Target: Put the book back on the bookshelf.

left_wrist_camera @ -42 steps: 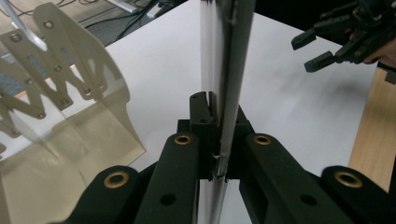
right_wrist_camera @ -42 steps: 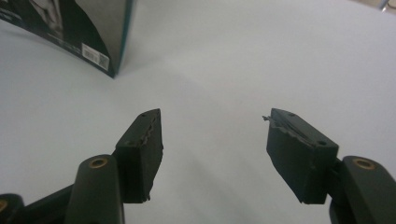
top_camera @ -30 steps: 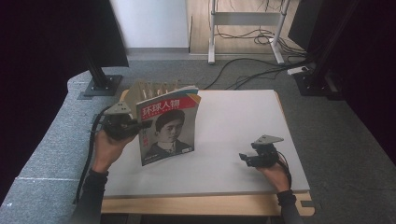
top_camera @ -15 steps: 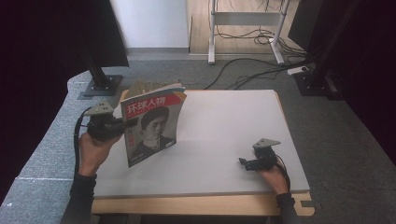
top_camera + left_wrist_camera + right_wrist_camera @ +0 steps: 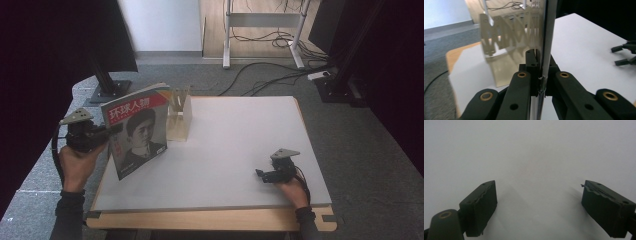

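The left tool (image 5: 102,134) is clamped on the edge of a thin magazine with a red top and a face on its cover (image 5: 137,131), holding it upright over the counter's (image 5: 240,145) left edge, beside a clear plastic rack (image 5: 179,119). It looks lifted out, not yet set down. The right tool (image 5: 260,174) rests wide open on the near right, hand low.

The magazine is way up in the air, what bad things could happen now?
The left hand-held gripper pinches the magazine only at one thin edge, so it might slip or flop. It hangs past the table's left edge, so a drop could land on the floor. Its far side is close to the clear rack and might bump it.
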The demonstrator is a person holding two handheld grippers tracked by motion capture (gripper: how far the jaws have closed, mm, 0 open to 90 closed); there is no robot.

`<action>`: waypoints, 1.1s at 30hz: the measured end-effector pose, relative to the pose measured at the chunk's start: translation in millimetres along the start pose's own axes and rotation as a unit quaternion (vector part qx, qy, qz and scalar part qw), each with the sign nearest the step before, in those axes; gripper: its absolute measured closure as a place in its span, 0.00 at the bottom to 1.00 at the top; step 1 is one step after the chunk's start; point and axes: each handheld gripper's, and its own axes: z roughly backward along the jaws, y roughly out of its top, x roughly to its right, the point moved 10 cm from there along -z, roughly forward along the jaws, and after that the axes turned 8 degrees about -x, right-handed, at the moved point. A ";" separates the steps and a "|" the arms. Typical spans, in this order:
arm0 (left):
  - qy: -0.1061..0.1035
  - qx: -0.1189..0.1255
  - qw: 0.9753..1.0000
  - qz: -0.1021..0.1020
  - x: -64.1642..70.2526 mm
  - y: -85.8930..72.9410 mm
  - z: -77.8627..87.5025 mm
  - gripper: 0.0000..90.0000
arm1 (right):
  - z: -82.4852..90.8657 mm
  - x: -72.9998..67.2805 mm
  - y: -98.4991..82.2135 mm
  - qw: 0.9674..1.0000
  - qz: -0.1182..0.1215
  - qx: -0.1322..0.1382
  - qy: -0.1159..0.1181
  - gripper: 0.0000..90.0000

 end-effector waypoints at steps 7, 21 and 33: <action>0.033 0.009 0.999 0.023 -23.2 0.4 9.9 0.97 | -0.1 0.0 0.0 1.000 0.000 0.000 0.000 0.13; 0.069 0.017 0.996 0.046 -45.7 28.0 -37.5 0.97 | 0.0 -0.1 -0.2 1.000 -0.001 0.000 0.001 0.14; 0.053 0.040 0.996 0.056 -50.8 37.0 -79.0 0.96 | 0.0 0.4 -0.2 1.000 0.001 0.000 0.000 0.14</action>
